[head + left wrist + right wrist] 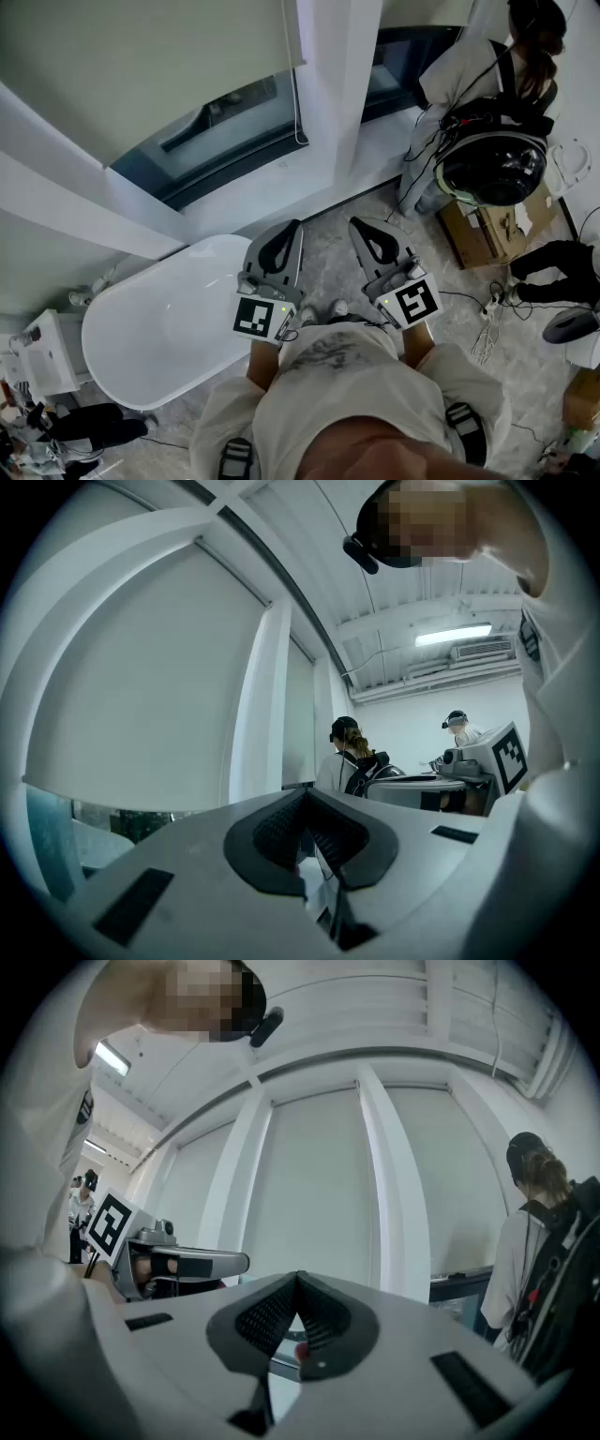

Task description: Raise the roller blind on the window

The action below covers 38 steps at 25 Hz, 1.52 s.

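Two tools are held low in front of the person's body, side by side and pointing toward the window. The left tool hangs over the near rim of the white bathtub. The right tool hangs over the marbled floor just beside it.

In the left gripper view the left tool has its dark ribbed pads pressed together at the tip with nothing between them. The right gripper view shows the right tool the same way, jaws together and empty.

The roller blind covers most of the window, and its bottom edge leaves a strip of dark glass bare above the sill. Its thin cord hangs in a loop along the white window post, well apart from both tools.

Another person crouches at the sill toward the floor's right side, next to a cardboard box.
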Motion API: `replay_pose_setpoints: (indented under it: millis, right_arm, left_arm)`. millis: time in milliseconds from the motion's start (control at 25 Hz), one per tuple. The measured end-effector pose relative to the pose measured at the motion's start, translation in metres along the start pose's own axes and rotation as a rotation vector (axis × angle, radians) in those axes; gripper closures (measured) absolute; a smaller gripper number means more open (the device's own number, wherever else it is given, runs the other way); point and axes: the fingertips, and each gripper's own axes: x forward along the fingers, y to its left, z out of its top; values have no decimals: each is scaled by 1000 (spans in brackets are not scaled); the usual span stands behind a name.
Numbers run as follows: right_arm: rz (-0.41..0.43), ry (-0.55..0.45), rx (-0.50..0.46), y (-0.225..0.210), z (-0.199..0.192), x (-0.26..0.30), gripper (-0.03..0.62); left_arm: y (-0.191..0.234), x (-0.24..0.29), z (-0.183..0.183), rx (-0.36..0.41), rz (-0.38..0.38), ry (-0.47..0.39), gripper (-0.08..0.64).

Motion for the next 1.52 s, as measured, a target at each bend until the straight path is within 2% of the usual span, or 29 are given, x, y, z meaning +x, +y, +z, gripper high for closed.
replay_pose_setpoints:
  millis: [280, 480, 640, 840, 1080, 1360, 1520]
  right_arm:
    - [-31, -17, 22, -14, -2, -1, 531]
    - [22, 0, -2, -17, -8, 0, 531]
    - [46, -33, -5, -19, -4, 9, 531]
    - [56, -12, 7, -24, -10, 26, 531]
    - [20, 14, 8, -26, -18, 58, 531]
    - [-29, -6, -19, -39, -14, 97, 531]
    - [-38, 22, -23, -40, -15, 119, 531]
  left_arm:
    - [-6, 8, -8, -4, 12, 12, 552]
    - [-12, 16, -11, -3, 34, 16, 552]
    - [-7, 19, -12, 1, 60, 22, 552]
    - [9, 25, -14, -14, 83, 15, 552]
    - [43, 29, -15, -21, 74, -2, 552]
    - [77, 54, -19, -20, 34, -3, 552]
    - [97, 64, -18, -25, 9, -3, 552]
